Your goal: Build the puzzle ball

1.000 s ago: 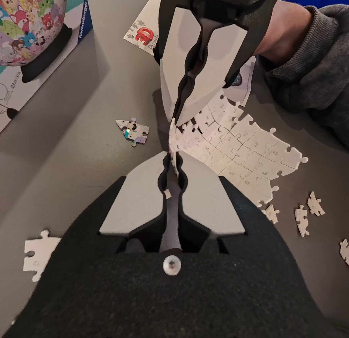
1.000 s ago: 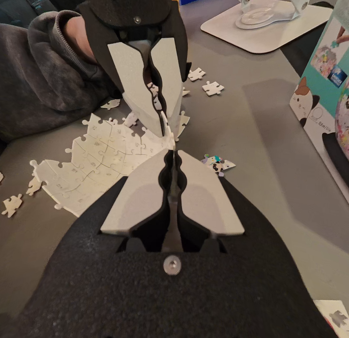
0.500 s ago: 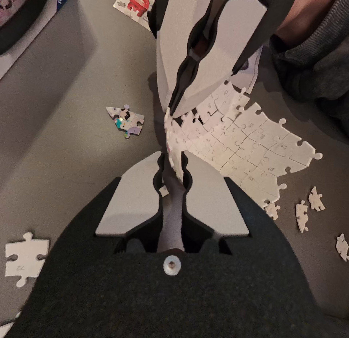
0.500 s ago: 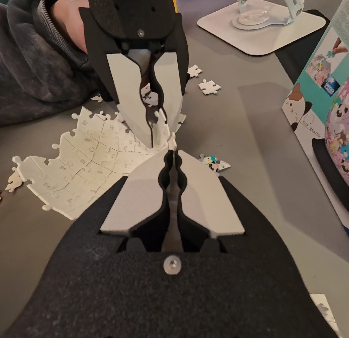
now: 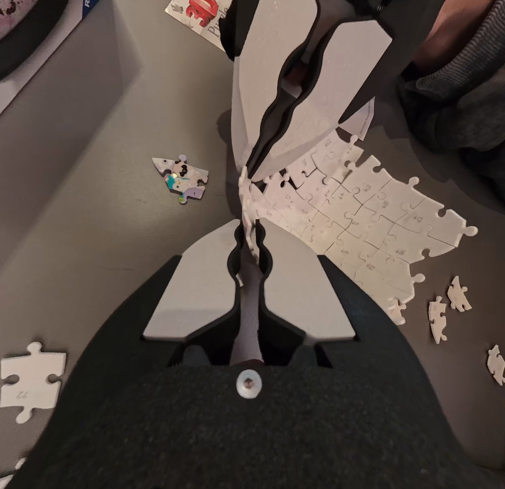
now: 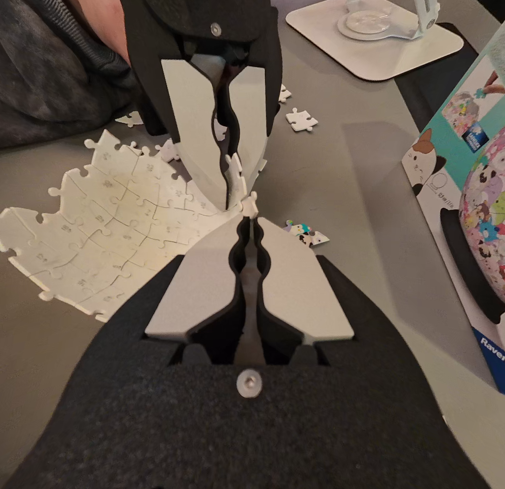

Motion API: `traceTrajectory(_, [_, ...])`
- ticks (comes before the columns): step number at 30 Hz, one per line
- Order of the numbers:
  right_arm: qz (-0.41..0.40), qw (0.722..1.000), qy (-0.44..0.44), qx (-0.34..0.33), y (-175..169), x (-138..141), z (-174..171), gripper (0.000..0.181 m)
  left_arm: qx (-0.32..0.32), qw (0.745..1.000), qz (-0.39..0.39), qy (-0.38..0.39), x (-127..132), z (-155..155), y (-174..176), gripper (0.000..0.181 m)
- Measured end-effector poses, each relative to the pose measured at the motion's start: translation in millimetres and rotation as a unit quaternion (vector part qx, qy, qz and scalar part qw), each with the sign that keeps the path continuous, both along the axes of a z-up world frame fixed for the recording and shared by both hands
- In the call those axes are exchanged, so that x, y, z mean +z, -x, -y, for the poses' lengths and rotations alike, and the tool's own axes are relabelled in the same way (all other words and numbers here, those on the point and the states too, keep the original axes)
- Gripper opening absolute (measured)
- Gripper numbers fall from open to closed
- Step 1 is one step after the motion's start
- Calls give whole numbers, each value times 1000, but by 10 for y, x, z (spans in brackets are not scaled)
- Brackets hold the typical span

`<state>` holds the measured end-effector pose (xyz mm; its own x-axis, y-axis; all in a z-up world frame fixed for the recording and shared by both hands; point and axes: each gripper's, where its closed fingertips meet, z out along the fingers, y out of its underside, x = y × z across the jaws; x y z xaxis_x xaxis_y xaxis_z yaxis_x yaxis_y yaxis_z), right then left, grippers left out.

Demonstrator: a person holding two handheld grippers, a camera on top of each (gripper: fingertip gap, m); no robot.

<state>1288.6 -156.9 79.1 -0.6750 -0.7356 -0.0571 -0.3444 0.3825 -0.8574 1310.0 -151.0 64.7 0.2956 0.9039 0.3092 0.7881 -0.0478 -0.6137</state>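
**Q:** Where is the puzzle, and what state is it in?

**A:** A curved, fan-shaped sheet of joined white pieces, the assembled section (image 5: 363,219), lies face down on the grey tabletop (image 5: 82,230), numbered backs up. One narrow end rises off the surface between two grippers that face each other. Loose pieces (image 5: 448,312) lie scattered near its far edge, and a small colourful cluster (image 5: 181,178) sits apart on the other side. The puzzle box (image 6: 464,202) stands off to one side.

**Q:** What are the fingers doing?

**A:** The left gripper (image 5: 249,230) has its fingers nearly together, pinching the raised edge of the section. The right gripper (image 6: 249,223) is likewise closed down to a thin slit. It holds a small white piece (image 6: 250,206) at its tips, pressed against that same raised edge. I cannot tell whether the piece is already locked in.

**Q:** How will the section handle?

**A:** Judging by its look, it is light, thin plastic, stiff within each piece but hinged at every joint. The sheet will probably flex and may pop apart if lifted from one corner. The smooth backs look slippery. The safest hold seems to be on the rim right beside the joint being pressed, squeezing across the thickness.
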Motion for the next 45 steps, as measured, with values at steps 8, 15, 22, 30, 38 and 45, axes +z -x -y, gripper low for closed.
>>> traceTrajectory(8, [20,1000,-23,-5,14,-15,-8,3,-1,1000,-4,-2,10,-19,26,13])
traceTrajectory(15, [20,1000,-23,0,-17,-11,-14,2,-3,1000,11,-14,-37,-54,70,16])
traceTrajectory(22, [22,999,-24,3,-34,-10,-20,2,-18,999,33,-39,-112,-115,55,11])
traceTrajectory(30, [28,999,-22,5,-38,7,-28,2,-15,997,31,-63,-77,-120,61,6])
traceTrajectory(38, [37,999,-26,12,-45,16,-55,2,-16,997,34,-60,-76,-136,59,5])
traceTrajectory(45, [45,997,-54,24,-52,-31,-107,7,-17,998,28,-62,-40,-141,61,5])
